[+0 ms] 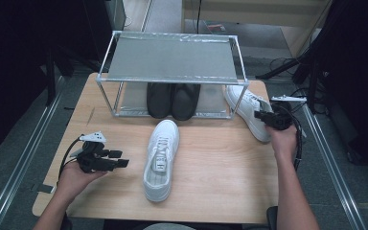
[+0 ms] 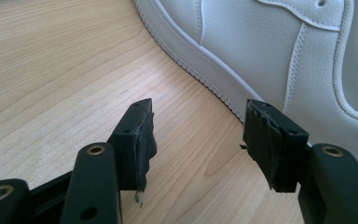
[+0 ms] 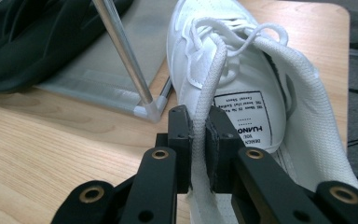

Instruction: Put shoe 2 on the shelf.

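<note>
Two white sneakers lie on the wooden table (image 1: pixel 211 153). One white sneaker (image 1: pixel 161 157) lies in the middle, toe toward me; its side (image 2: pixel 279 60) is just ahead of my left gripper (image 2: pixel 198 135), which is open and empty, and sits left of it in the high view (image 1: pixel 120 160). The other white sneaker (image 1: pixel 247 111) lies at the right, beside the rack's corner. My right gripper (image 3: pixel 199 140) is shut on that shoe's collar edge (image 3: pixel 207 93), at its heel end (image 1: pixel 263 117).
A metal-framed shoe rack (image 1: pixel 172 60) stands at the back of the table, with a pair of black shoes (image 1: pixel 172 99) on its lower shelf. Its corner post (image 3: pixel 121 51) stands close to the left of the held sneaker. Cables trail from both grippers.
</note>
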### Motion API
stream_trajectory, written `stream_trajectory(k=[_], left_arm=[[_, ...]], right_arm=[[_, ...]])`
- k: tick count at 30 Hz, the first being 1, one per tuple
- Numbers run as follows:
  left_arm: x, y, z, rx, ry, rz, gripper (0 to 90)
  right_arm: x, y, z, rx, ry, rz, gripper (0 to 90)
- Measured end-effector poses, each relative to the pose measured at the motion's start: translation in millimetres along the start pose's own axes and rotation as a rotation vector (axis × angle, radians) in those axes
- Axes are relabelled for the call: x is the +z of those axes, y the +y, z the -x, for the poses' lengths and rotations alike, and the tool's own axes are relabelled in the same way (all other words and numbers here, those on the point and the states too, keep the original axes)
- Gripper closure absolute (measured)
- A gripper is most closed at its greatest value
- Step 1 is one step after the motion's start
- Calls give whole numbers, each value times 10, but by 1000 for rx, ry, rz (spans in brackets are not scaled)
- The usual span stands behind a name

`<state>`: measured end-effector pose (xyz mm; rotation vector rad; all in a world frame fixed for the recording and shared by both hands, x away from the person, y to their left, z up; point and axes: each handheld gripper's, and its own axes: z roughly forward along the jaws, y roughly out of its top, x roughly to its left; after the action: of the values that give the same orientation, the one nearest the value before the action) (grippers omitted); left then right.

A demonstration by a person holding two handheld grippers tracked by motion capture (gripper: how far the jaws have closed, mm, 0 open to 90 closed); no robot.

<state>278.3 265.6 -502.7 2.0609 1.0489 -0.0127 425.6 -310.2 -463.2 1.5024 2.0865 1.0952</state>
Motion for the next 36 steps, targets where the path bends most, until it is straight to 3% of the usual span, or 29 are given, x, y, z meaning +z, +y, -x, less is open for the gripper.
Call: stream_trajectory(k=[8,20,26,33,36], left_arm=[[-5,1,2,3,1,1,433],[41,64,-19,16,-16,-13,433],[70,84,-23,16,-22,-19,431],[61,77,-15,14,-17,-20,429],[63,62,-17,17,-18,-28,426]], right_arm=[[-87,-9,-12,2,-6,-1,844],[-200,-188,-69,18,3,-35,832],[-182,-207,-56,23,14,-16,714],[-161,-80,-76,37,-2,36,655],[-63,-48,-82,40,10,-12,628]])
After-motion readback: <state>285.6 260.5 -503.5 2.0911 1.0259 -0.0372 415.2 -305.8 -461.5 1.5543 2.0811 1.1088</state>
